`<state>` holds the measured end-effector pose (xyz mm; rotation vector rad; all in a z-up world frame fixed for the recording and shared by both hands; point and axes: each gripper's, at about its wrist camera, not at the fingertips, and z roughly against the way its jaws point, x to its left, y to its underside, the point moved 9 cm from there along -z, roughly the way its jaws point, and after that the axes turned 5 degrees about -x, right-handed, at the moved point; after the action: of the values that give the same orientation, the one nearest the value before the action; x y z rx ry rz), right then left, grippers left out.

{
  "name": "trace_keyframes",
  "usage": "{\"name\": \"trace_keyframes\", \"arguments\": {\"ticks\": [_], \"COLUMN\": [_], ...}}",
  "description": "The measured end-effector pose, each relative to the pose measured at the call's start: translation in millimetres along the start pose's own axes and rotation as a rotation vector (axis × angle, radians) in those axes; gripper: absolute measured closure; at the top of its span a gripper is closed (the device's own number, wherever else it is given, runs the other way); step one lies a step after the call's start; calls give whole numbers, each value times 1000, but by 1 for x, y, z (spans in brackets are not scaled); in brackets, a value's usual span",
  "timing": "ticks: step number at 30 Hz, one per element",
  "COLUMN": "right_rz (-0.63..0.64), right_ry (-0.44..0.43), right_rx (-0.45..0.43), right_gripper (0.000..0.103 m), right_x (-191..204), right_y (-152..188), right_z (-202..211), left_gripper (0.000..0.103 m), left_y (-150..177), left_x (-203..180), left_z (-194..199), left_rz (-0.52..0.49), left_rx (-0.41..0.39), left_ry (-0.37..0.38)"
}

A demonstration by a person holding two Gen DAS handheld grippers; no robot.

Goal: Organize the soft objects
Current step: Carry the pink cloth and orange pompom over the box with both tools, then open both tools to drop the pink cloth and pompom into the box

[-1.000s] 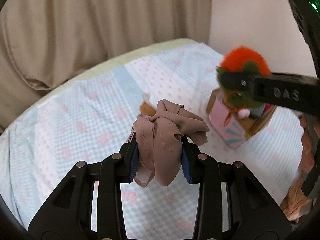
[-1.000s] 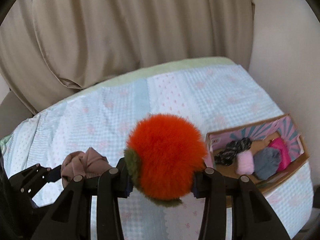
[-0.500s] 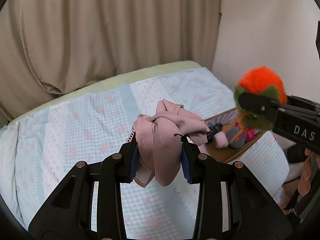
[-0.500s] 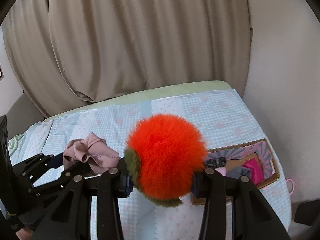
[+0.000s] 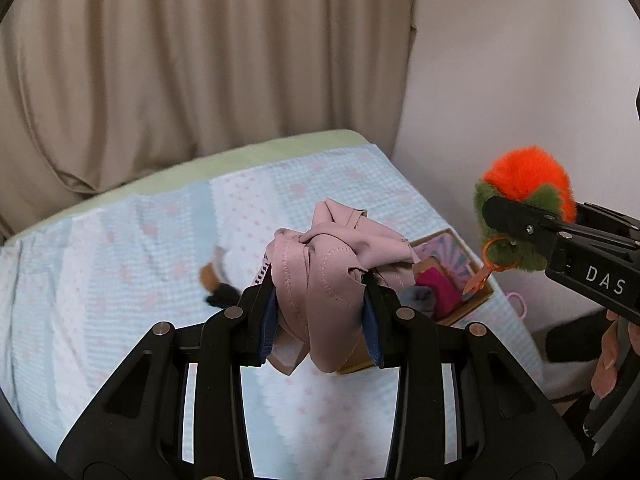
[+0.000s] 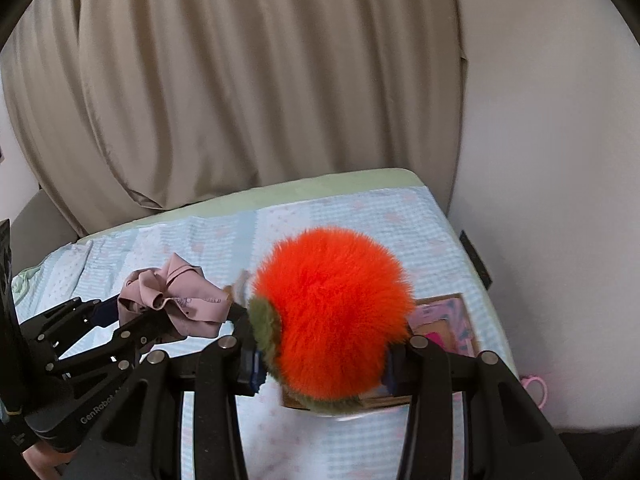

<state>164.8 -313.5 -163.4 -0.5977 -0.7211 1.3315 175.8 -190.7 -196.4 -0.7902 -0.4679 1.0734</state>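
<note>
Three letters, "DAS", mark the right gripper [image 5: 516, 226].

Orange pompom [image 6: 332, 312] between jaws

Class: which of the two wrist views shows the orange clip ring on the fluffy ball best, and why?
The left wrist view: the orange ring hangs in plain sight below the fluffy ball. In the right wrist view the ball's fur fills the foreground and no ring shows.

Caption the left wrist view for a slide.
Left tool grips bunched pink cloth above the bed; right tool holds an orange pompom.
</note>
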Motion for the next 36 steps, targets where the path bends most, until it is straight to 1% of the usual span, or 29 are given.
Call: {"name": "trace_keyframes", "arguments": {"ticks": [4,8,11,19,25,30,34,36], "right_rz": [0,-2,-7,-20,-44,-82,-116,-121], "right_ry": [17,31,31,21,-2,-40,-72,-81], "right_rx": [34,82,122,257,363,458,513,522], "right_gripper": [63,63,63,63,63,63,63,63], "right_x": [-45,-83,-105,-154,-170,-169,-162,-160], "right_y": [3,13,20,51,76,103,119,121], "right_z": [-8,-27,-45,-115,-175,-214,-232,-236], "left_gripper": [71,71,71,71,71,71,71,69], "left_y": [9,24,38,78,113,144,151,147], "left_x": [-30,-44,-54,-66,-62,-59,-58,-59], "left_z": [-34,-69,-96,-175,-225,-244,-248,-247], "left_rz": [46,98,131,155,175,174,146,146], "left_rx": [56,122,180,330,448,537,567,558], "left_ry": [10,9,2,-29,-58,-75,-88,-75]}}
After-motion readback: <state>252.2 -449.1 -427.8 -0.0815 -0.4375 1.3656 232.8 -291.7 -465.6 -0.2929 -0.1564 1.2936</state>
